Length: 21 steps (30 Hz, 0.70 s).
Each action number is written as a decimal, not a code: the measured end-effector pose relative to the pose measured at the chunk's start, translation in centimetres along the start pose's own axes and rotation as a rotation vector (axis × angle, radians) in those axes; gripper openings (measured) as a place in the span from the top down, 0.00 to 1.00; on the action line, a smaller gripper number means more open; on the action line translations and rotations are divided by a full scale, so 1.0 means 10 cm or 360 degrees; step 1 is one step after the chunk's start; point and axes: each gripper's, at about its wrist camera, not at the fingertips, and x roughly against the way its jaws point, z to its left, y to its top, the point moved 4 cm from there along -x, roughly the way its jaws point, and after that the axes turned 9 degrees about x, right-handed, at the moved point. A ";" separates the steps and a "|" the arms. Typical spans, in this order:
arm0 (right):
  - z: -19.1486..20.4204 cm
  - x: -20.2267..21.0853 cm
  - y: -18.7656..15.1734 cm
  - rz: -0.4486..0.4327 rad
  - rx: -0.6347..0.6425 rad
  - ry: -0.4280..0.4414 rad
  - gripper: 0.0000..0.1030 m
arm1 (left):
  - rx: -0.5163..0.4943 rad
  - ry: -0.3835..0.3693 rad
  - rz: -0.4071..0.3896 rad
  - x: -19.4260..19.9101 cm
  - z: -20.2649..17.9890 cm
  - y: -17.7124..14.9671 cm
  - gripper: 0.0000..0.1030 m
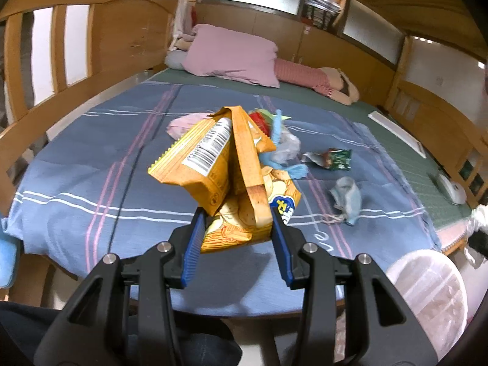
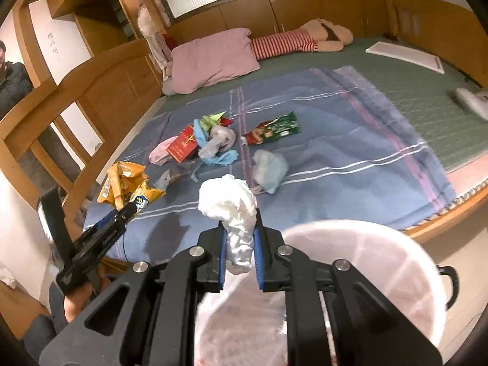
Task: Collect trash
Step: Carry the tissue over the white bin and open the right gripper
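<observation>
My left gripper [image 1: 238, 222] is shut on a crumpled orange chip bag [image 1: 225, 164], held above the blue striped blanket [image 1: 91, 183]. In the right wrist view that bag [image 2: 128, 186] hangs at the left in the left gripper [image 2: 131, 210]. My right gripper [image 2: 239, 235] is shut on a white crumpled tissue [image 2: 228, 201], just above the rim of the pink-lined bin [image 2: 350, 274]. On the blanket lie a red packet [image 2: 183, 146], a green and red wrapper [image 2: 274, 129], a pale blue face mask [image 2: 268, 167] and a grey plastic bag [image 2: 218, 140].
The bin [image 1: 433, 292] stands at the bed's near right corner. A pink pillow [image 2: 213, 58] and a striped plush toy [image 2: 289, 41] lie at the head. Wooden rails [image 2: 91, 70] bound the bed. A person [image 2: 12, 76] stands at far left. A white board [image 2: 405, 53] lies on the green mat.
</observation>
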 end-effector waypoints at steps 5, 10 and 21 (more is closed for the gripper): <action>-0.24 0.07 -0.42 0.0201 0.0005 -0.0065 0.84 | -0.0049 -0.0110 0.0020 0.07 -0.14 -0.08 0.58; -0.30 -0.10 -0.74 0.0447 0.0016 -0.0044 0.32 | -0.0045 -0.0235 0.0083 0.09 -0.20 -0.14 0.58; -0.77 0.51 -0.42 -0.0124 -0.0466 -0.0014 0.21 | -0.0117 -0.0595 0.0215 0.22 -0.48 -0.31 0.58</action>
